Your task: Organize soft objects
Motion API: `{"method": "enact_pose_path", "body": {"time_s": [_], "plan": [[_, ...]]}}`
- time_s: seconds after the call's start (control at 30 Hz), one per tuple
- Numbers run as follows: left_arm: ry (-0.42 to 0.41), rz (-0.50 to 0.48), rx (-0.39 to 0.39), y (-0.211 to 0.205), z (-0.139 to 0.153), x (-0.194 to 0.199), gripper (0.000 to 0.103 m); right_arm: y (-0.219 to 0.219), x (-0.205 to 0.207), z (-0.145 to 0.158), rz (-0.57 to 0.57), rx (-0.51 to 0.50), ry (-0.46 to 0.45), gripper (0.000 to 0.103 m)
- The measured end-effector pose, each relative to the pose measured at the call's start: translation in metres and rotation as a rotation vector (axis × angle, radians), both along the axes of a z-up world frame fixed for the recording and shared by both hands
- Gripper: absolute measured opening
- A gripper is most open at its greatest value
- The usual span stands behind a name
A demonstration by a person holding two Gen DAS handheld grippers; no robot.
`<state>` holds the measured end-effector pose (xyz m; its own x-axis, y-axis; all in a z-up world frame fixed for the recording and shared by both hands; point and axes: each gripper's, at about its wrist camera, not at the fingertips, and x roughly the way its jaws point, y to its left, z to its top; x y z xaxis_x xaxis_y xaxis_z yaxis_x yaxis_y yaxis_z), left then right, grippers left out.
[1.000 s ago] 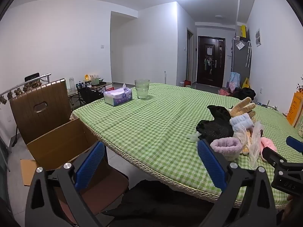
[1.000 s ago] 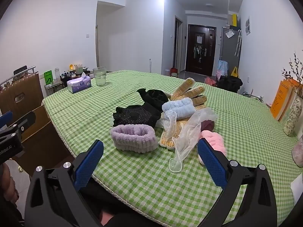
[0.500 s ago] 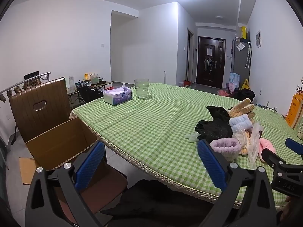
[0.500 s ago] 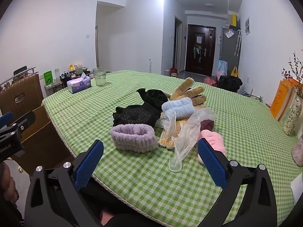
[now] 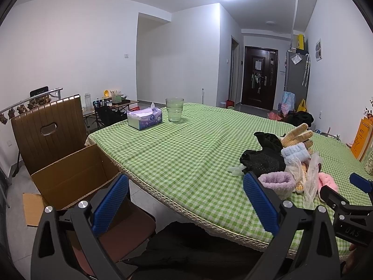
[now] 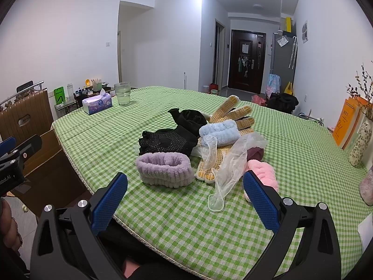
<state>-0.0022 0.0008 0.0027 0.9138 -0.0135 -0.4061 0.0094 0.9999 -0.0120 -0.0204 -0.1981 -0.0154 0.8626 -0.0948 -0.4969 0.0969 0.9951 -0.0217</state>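
Right wrist view: the right gripper (image 6: 185, 198) is being held low over the near edge of the worktop (image 6: 291, 154), its two blue-padded fingers (image 6: 109, 200) spread wide with nothing between them, pointing at a pile of soft things near the middle of the green checked cloth. In the pile, three fluffy bands are being shown: a purple band (image 6: 165, 169) nearest the gripper, a light blue band (image 6: 220, 133) behind it and a pink band (image 6: 262, 175) to the right. One black mesh glove (image 6: 166, 142), another black cloth (image 6: 190, 117), a yellow knitted glove (image 6: 233, 113) and a clear plastic glove (image 6: 229, 166) are also being shown, all touching or overlapping. At the left edge, part of the other tool is being seen, with the partial lettering "obot.AI".

In the left wrist view, the left gripper (image 5: 185, 200) is being held off the worktop's near corner, fingers equally wide and empty. One open cardboard box (image 5: 72, 182) is being shown on a brown chair (image 5: 49, 130) beside the worktop. One tissue box (image 5: 144, 117) and one glass (image 5: 174, 109) are standing near the far left corner. The letters "UAS" can be read on the tool at the lower right.
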Motion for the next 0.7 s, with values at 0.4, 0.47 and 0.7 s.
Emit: {"method": "enact_pose_path", "body": {"time_s": [0.4, 0.47, 0.7], "plan": [[-0.002, 0.002, -0.003, 0.0009, 0.0008, 0.0000, 0.096, -0.0008, 0.0004, 0.0010, 0.002, 0.000, 0.001, 0.095], [-0.002, 0.002, -0.006, 0.0014, 0.0010, 0.0003, 0.096, -0.0009, 0.0007, 0.0008, 0.001, 0.001, 0.001, 0.095], [-0.001, 0.002, -0.008, 0.0020, 0.0002, 0.0001, 0.096, -0.0008, 0.0007, 0.0001, 0.000, 0.004, 0.008, 0.095]]}}
